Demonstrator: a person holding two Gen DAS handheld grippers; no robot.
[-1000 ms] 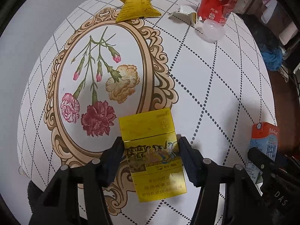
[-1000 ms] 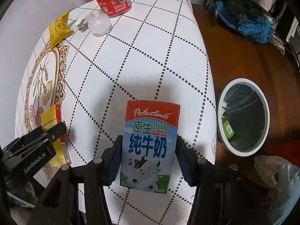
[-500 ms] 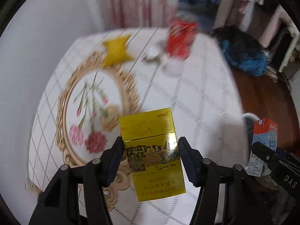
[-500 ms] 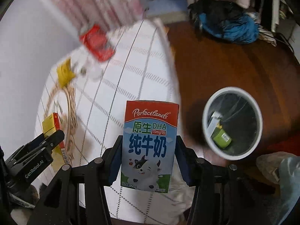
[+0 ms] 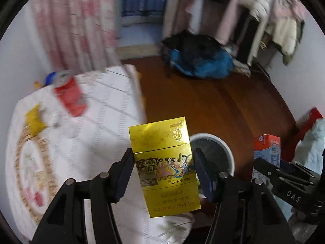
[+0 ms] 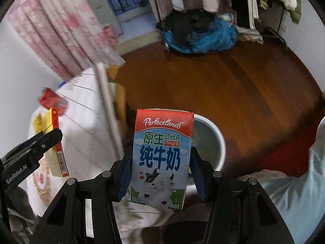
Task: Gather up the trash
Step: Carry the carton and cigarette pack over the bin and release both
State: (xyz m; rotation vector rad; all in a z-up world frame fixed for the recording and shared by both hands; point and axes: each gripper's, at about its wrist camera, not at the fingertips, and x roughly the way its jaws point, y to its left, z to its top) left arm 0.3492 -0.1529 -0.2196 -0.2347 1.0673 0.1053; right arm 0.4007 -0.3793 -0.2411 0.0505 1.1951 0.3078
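The left gripper (image 5: 163,169) is clamped on a yellow pack (image 5: 162,162), held upright in the air, in front of the bin (image 5: 220,142) on the floor beside the table (image 5: 91,142). The right gripper (image 6: 160,166) grips a milk carton (image 6: 161,158) upright, just in front of the bin's rim. The bin's contents are hidden. A red can (image 5: 70,96) and a yellow wrapper (image 5: 35,119) stand blurred on the table.
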